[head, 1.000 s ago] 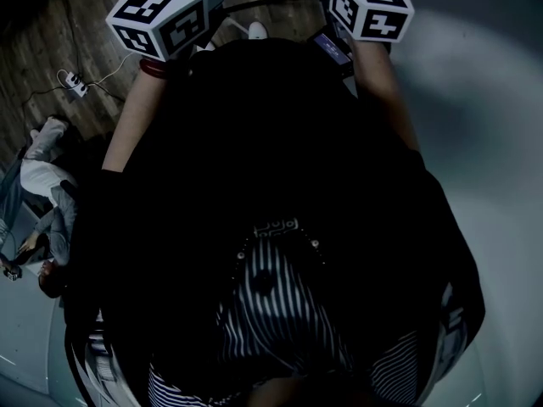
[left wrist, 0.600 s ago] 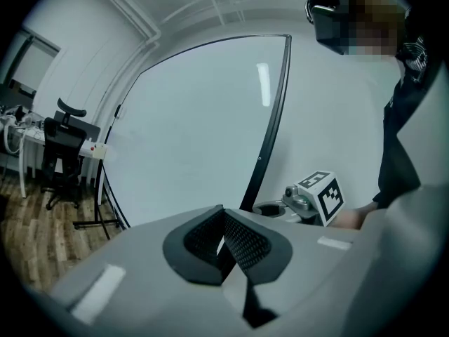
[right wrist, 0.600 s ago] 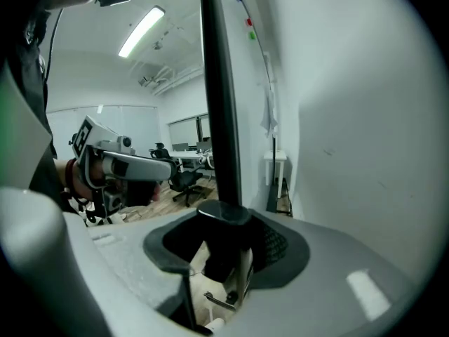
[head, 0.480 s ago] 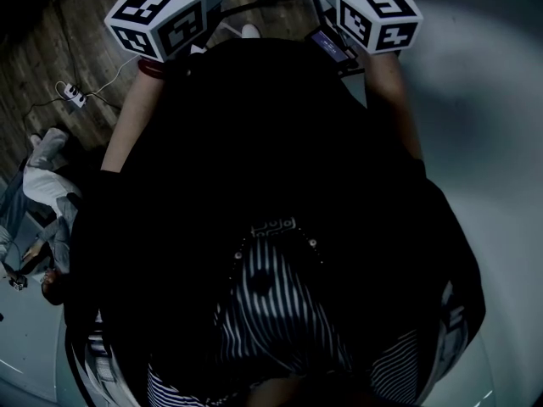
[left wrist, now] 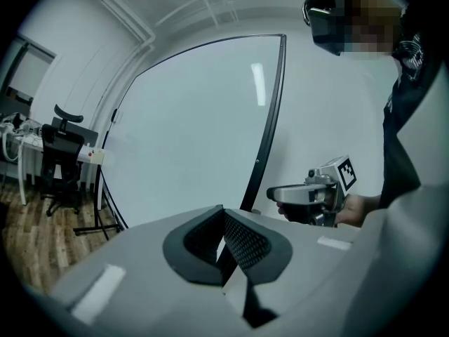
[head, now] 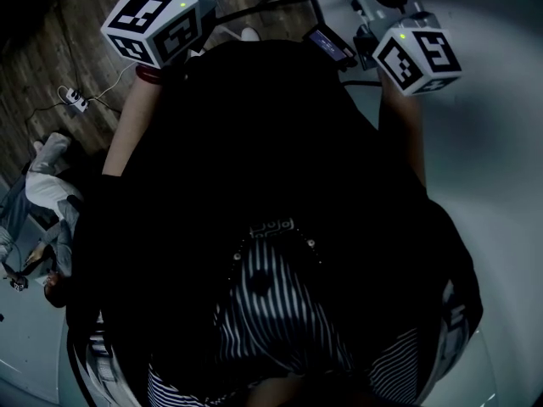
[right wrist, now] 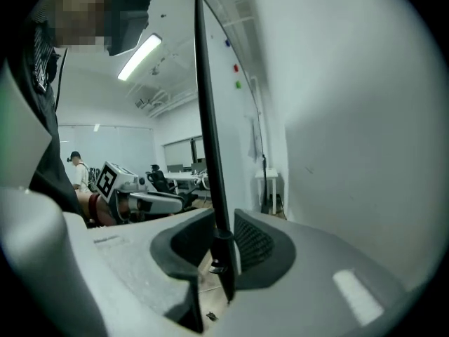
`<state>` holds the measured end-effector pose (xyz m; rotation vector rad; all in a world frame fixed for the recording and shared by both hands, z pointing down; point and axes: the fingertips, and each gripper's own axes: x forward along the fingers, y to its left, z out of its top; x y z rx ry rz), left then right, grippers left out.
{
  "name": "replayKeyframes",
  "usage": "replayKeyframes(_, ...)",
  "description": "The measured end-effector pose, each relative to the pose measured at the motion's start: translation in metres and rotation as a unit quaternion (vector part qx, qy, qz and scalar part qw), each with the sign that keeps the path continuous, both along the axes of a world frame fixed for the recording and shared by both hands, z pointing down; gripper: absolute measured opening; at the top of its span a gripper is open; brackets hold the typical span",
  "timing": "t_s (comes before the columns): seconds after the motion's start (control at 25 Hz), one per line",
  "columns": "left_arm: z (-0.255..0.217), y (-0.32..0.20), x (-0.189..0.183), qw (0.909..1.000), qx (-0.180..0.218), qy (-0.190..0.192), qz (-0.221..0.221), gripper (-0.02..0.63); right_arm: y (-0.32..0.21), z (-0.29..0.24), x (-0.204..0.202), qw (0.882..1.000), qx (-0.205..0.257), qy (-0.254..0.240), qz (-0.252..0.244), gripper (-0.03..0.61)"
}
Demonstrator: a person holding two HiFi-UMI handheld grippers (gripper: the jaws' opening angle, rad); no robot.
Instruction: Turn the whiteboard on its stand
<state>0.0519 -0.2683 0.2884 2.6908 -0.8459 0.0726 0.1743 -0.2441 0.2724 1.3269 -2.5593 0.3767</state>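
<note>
The whiteboard [left wrist: 189, 132] stands upright on its stand [left wrist: 104, 203]. Its dark frame [left wrist: 271, 111] serves as the landmark here.

The right gripper [right wrist: 223, 222] is set on the frame's vertical edge, which the right gripper view shows almost edge-on. The bar runs down from the top of that view and passes straight between the two fingers [right wrist: 254, 244]. They have just been closing and now pinch the frame, one pad against each side. A small fitting on the frame sits low in the gap between the pads. Two small magnets [right wrist: 228, 44], one blue and one green, cling to the board's face just right of the frame, high up. Left of the frame, a ceiling light [right wrist: 140, 55] hangs overhead, and a person in a white top [right wrist: 76, 173] stands well behind.

The left gripper [left wrist: 223, 215] is held close beside that same edge. Its fingers [left wrist: 245, 241] are pressed together at the tips and hold nothing. The frame rises from behind the right-hand finger. Only a thin strip of it, with a sliver of white board, shows through the slit below the tips, so the bar lies beyond the fingers. In this view the right gripper shows just right of the frame, carried in a hand.

Past the board's far side from the frame, an office chair [left wrist: 62, 153] and a desk [left wrist: 24, 142] stand on a wooden floor [left wrist: 35, 251].
</note>
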Motion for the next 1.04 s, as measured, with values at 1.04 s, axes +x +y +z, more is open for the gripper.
replayKeyframes(1.04,0.017,-0.013,0.021,0.9997,0.003,-0.021,0.013,-0.014,-0.015,0.033,0.011,0.999,-0.005,-0.041,0.001,0.002)
